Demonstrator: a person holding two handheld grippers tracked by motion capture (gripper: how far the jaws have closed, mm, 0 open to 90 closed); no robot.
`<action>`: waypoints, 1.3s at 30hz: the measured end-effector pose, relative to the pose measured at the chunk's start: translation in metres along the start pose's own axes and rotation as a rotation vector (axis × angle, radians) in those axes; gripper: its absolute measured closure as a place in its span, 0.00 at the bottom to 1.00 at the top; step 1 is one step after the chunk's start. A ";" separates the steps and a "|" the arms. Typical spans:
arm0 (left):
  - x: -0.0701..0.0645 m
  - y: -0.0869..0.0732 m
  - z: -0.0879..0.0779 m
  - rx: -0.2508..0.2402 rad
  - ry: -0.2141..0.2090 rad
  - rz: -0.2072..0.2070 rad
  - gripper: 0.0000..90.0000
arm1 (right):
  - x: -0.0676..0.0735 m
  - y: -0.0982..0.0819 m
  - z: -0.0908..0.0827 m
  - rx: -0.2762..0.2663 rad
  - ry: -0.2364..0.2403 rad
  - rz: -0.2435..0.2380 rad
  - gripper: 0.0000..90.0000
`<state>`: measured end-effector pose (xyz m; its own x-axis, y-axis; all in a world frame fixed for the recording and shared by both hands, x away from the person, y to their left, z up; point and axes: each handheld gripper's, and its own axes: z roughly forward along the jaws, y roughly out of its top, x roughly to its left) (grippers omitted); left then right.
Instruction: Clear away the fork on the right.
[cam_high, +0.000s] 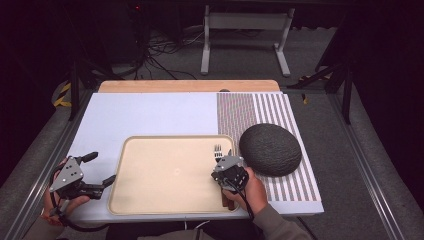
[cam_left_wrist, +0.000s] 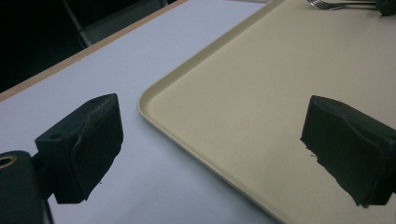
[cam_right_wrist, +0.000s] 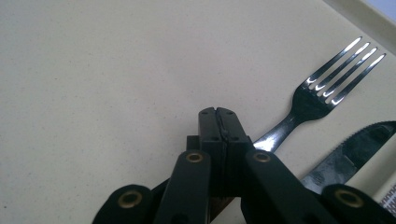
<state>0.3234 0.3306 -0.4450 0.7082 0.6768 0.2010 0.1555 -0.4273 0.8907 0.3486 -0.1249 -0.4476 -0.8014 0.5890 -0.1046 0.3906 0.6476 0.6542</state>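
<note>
A beige tray (cam_high: 165, 150) lies on the white table top. On its right side rest a metal fork (cam_high: 218, 149) (cam_right_wrist: 322, 84) and, beside it, a serrated knife (cam_right_wrist: 355, 149). My right gripper (cam_high: 220, 161) (cam_right_wrist: 218, 112) sits low over the tray with its jaws pressed together. The fork's handle runs under them, and I cannot tell whether it is pinched. My left gripper (cam_high: 100, 168) (cam_left_wrist: 212, 116) hovers at the tray's left edge (cam_left_wrist: 154, 93), open wide with nothing between its pads.
A dark round dome-shaped object (cam_high: 270, 149) sits on a striped mat (cam_high: 250, 107) right of the tray. The white table top (cam_high: 150, 112) stretches behind the tray, with a wooden strip (cam_high: 185, 86) at its far edge.
</note>
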 end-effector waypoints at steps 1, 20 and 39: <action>0.000 0.000 0.000 -0.001 -0.001 0.000 0.07 | 0.000 -0.001 -0.001 -0.001 -0.003 0.000 1.00; 0.001 0.000 -0.001 -0.003 -0.001 -0.004 0.07 | -0.001 -0.003 -0.006 -0.044 -0.025 -0.038 1.00; 0.001 0.000 -0.001 -0.007 0.003 -0.002 0.07 | -0.003 -0.001 -0.019 -0.121 -0.053 -0.076 0.98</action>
<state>0.3234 0.3322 -0.4444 0.7055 0.6798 0.2002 0.1522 -0.4212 0.8941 0.3423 -0.1365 -0.4333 -0.8004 0.5671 -0.1942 0.2696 0.6299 0.7283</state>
